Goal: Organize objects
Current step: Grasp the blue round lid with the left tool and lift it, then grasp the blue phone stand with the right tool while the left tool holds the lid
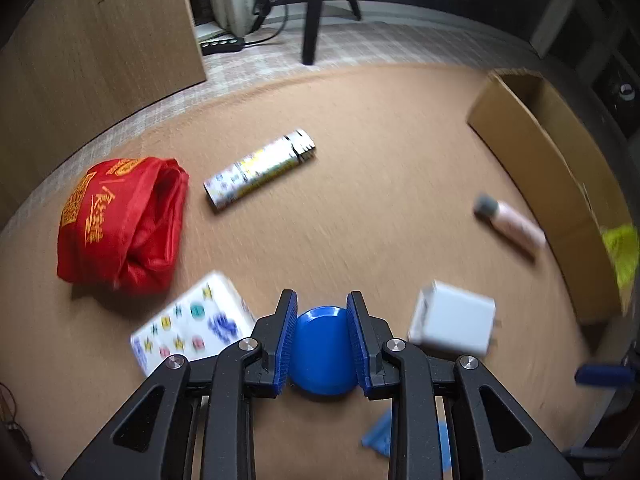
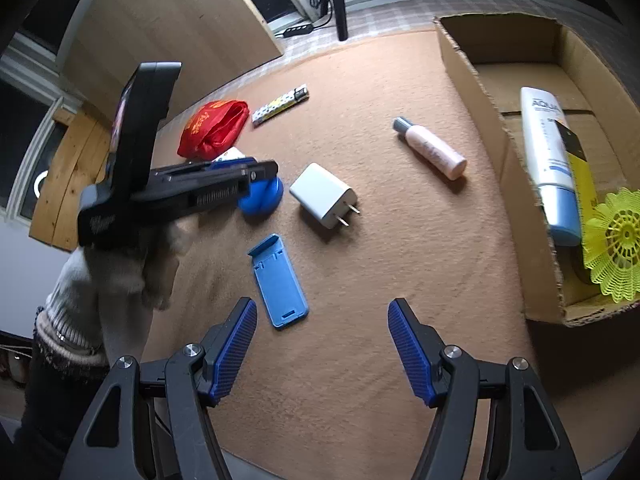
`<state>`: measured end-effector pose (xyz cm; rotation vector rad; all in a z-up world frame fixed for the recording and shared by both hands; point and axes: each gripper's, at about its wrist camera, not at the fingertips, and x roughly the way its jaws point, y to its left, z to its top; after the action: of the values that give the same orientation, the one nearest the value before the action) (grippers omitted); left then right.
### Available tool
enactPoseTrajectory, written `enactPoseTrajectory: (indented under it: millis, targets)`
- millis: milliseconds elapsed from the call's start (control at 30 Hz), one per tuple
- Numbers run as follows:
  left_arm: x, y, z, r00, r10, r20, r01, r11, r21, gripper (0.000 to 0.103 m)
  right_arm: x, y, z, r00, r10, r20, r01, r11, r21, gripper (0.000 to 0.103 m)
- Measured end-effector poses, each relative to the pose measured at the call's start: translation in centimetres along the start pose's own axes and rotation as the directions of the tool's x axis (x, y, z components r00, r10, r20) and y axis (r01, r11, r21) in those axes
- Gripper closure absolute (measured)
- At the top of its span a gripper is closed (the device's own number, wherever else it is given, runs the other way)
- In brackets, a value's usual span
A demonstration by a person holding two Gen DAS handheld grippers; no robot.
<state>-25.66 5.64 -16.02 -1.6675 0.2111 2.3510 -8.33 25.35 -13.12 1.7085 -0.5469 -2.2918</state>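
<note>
The left gripper (image 1: 322, 336) is pinching a blue lid (image 1: 323, 350), its pads pressing on both sides, low over the brown tabletop (image 1: 380, 152). The right gripper (image 2: 322, 350) is hanging over the near edge with its jaws spread and nothing between them.

A white charger (image 2: 324, 196) is lying just right of the lid, a blue stand (image 2: 279, 282) nearer the near edge, and a pink bottle (image 2: 432, 150) toward the right. A red pouch (image 1: 120, 224) is sitting near the left edge, a lighter (image 1: 260, 168) beyond it toward the far edge, and a tissue pack (image 1: 192, 324) just left of the left gripper.

A cardboard box (image 2: 472, 80) is standing along the right edge, holding a white tube (image 2: 548, 152) and a yellow shuttlecock (image 2: 616, 244). A gloved hand (image 2: 132, 264) is gripping the left gripper's handle.
</note>
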Motion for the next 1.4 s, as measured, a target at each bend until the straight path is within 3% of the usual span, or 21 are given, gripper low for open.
enactPoseTrajectory:
  millis: [633, 667, 733, 933, 1400]
  targets:
    - [-3.6, 3.2, -10.4, 0.997, -0.073, 0.012, 0.074, 0.993, -0.094, 0.073, 3.9, 4.0, -0.4, 0.995, -0.076, -0.06, 0.064, 0.982, -0.177, 0.038]
    - [-3.7, 3.3, -10.7, 0.997, -0.074, 0.014, 0.075, 0.992, -0.1, 0.072, 4.2, 4.3, -0.5, 0.995, -0.082, -0.062, 0.069, 0.979, -0.191, 0.038]
    - [-3.9, 3.6, -11.6, 0.998, -0.065, 0.02, 0.067, 0.992, -0.109, 0.058, 4.6, 4.9, -0.5, 0.993, -0.101, -0.062, 0.085, 0.97, -0.228, 0.038]
    - [-5.7, 4.8, -13.9, 0.997, -0.049, 0.056, 0.057, 0.987, -0.15, 0.04, 6.1, 5.7, -0.5, 0.984, -0.168, -0.057, 0.143, 0.941, -0.307, 0.038]
    - [-4.7, 2.9, -15.0, 0.999, -0.037, 0.017, 0.039, 0.997, -0.072, 0.039, 9.0, 7.7, -0.9, 0.961, -0.268, -0.072, 0.206, 0.863, -0.462, 0.038]
